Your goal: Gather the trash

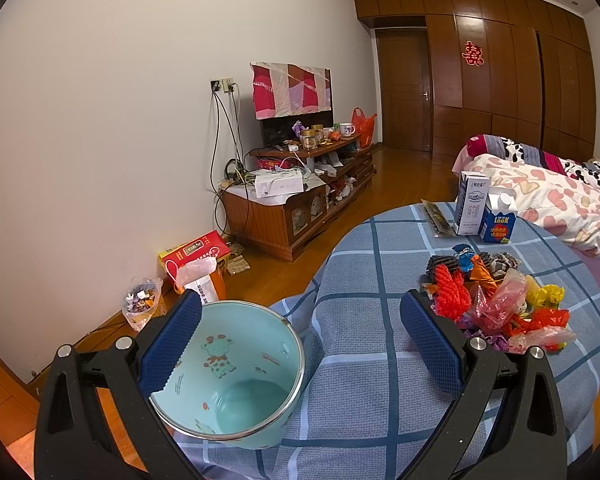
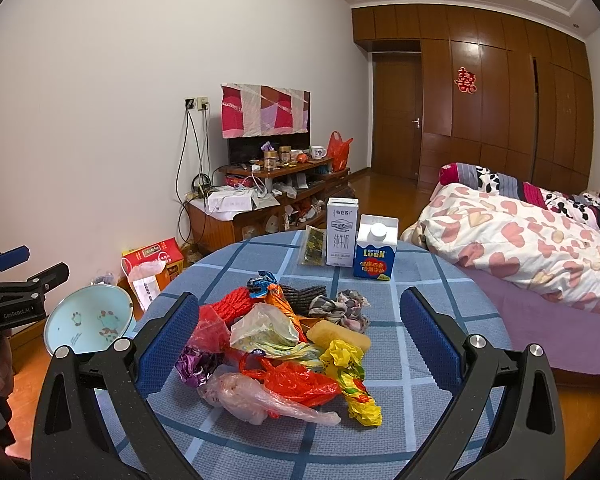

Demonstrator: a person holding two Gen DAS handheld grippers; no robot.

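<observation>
A pile of crumpled plastic bags and wrappers lies on the round table with a blue checked cloth; it also shows in the left wrist view. A light blue bin with cartoon print stands beside the table's left edge, and shows tilted in the right wrist view. My left gripper is open, its left finger inside the bin's rim. My right gripper is open, its fingers either side of the pile.
Two milk cartons and a dark packet stand at the table's far side. A bed with a heart-print quilt is to the right. A cluttered TV cabinet and floor bags line the wall.
</observation>
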